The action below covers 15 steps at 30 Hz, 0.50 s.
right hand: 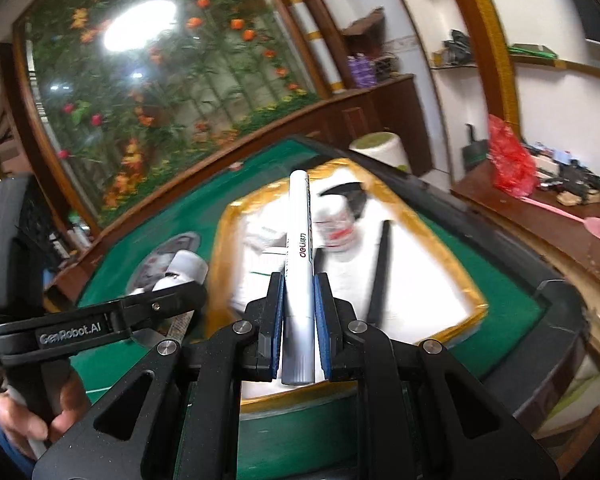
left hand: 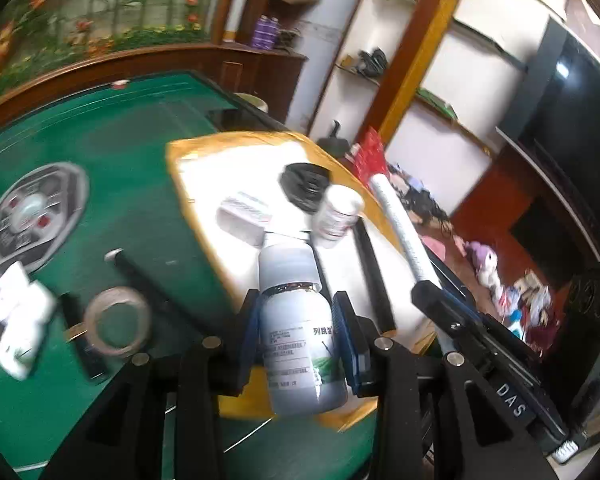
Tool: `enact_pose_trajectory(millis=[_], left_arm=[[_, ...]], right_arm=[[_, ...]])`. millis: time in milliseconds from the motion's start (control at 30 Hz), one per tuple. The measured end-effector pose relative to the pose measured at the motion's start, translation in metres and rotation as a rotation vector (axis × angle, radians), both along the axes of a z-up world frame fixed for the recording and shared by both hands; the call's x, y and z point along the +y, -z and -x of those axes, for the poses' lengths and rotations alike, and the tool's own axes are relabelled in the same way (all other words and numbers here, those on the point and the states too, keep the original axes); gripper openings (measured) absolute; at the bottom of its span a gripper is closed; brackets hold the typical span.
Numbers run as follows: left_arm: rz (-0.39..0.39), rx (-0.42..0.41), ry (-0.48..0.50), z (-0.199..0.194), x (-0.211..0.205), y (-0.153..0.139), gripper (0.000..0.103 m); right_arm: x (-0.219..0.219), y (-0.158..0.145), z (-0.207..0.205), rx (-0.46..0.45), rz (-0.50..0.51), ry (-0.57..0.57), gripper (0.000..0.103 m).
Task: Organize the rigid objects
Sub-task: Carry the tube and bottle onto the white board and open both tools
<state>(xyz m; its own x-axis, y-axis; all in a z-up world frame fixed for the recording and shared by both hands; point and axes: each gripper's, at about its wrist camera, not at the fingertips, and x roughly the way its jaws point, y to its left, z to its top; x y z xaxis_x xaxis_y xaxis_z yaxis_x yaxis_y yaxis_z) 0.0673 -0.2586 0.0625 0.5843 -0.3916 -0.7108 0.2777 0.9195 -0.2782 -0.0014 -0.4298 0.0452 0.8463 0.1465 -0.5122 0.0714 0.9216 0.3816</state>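
— Left gripper (left hand: 298, 332): clamped on bottle (left hand: 296, 320), pads at mid-body just under the cap skirt, cap end pointing out over tray (left hand: 188, 184).
— Handling?
— Likely rigid plastic, smooth label, probably slippery; weight unknown, contents hidden. Best held at the waist, as now; firm squeeze, no crushing risk expected.
— Left of tray?
— Tape ring (left hand: 118, 322) and white packets (left hand: 16, 316) on green felt, well apart from tray.
— On tray itself?
— Small box (left hand: 244, 218), black roll (left hand: 306, 190), smaller bottle (left hand: 338, 214), black strips (left hand: 374, 276), all near the held bottle.
— Right gripper (right hand: 299, 316)?
— Closed on marker (right hand: 298, 276), pinched near its lower half, tip end forward above tray. Light, stiff, round barrel; apt to pivot between pads, so a grip nearer the middle seems safer.
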Motion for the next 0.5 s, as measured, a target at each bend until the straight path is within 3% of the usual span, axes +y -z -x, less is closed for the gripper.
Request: enact_pose_trajectory(millis=[200, 500], left_arm=[[-0.037, 0.021, 0.078, -0.017, -0.041, 0.015, 0.037], [-0.083, -0.006, 0.091, -0.014, -0.045, 0.025, 0.036]], right_arm=[[-0.021, 0.013, -0.017, 0.069, 0.003, 0.06, 0.014], [-0.036, 0.026, -0.042, 0.157, 0.033, 0.085, 0.014]])
